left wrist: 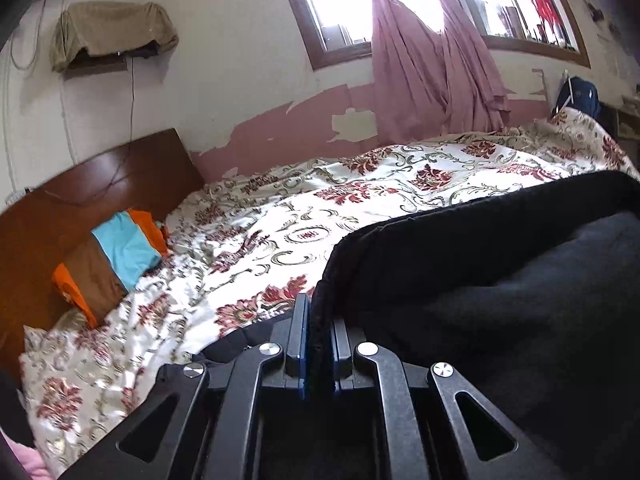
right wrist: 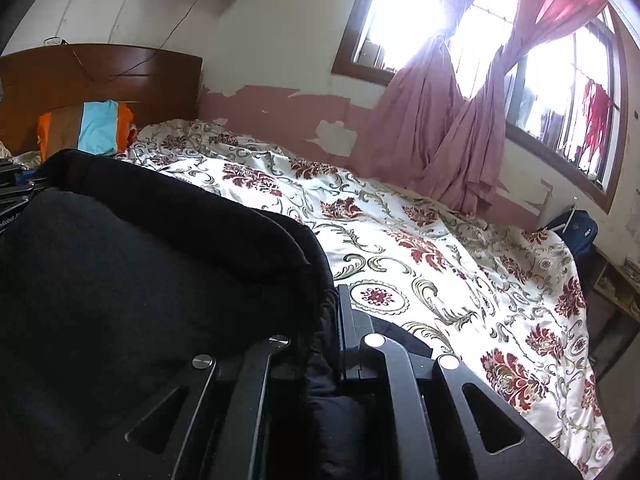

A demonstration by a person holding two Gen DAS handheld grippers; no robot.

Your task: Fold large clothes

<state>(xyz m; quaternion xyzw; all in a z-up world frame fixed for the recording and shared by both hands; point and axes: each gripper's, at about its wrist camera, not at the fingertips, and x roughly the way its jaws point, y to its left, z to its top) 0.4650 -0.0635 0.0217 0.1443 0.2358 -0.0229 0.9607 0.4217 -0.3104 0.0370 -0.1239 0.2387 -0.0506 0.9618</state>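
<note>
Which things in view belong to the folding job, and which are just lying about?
In the job:
black garment
left gripper, shut on its edge
right gripper, shut on its edge
floral bedspread, the work surface

Lying about:
striped pillow
pink curtains
blue bag

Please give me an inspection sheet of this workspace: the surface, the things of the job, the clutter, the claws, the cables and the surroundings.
Surface: bed with floral cover, wrinkled, bright with window light.
Job's things: black garment, held up by one edge between both claws, hanging over the bed.
Clutter: striped pillow in orange, brown and blue, against the wooden headboard; dark blue bag at the far end of the bed.
Claws: left claw shut on the garment's edge; right claw shut on the garment's edge.
Cables: thin wire hanging down the wall to the headboard.
Surroundings: peeling pink and white wall, window, tied pink curtains, cloth-covered wall shelf.
</note>
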